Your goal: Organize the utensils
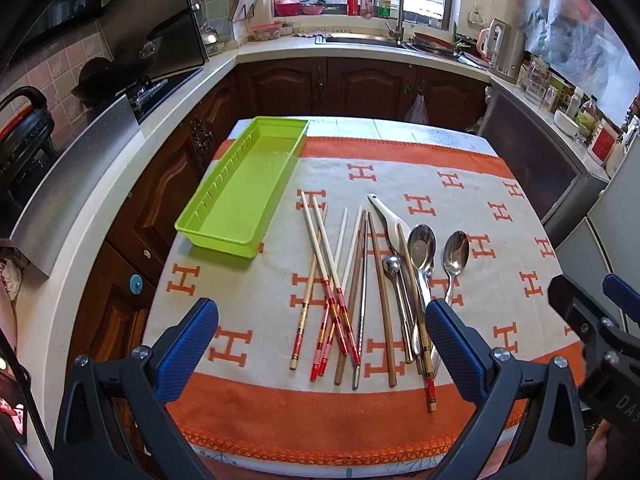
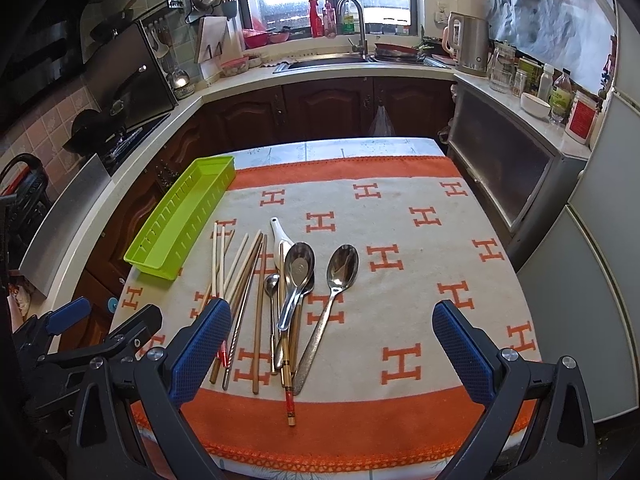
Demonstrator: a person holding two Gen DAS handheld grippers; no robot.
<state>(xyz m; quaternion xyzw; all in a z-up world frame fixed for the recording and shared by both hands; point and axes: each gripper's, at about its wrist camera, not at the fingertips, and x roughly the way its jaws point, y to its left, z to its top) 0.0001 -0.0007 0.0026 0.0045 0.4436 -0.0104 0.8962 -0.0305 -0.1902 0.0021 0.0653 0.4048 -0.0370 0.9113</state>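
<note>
A: Any writing?
B: Orange "H" marks across the cloth point(image 1: 400, 176); "DAS" on the right gripper point(image 2: 334, 344), the rest cut off.
A: The grippers?
B: Both spread wide, holding nothing, hovering level at the near edge.
A: The utensils?
B: Chopsticks point(image 1: 332, 280) and spoons point(image 2: 316, 280) lie ahead between the left gripper point(image 1: 322, 336) fingers; the green tray point(image 1: 244, 184) sits ahead-left. Overlapping handles are hard to separate.
</note>
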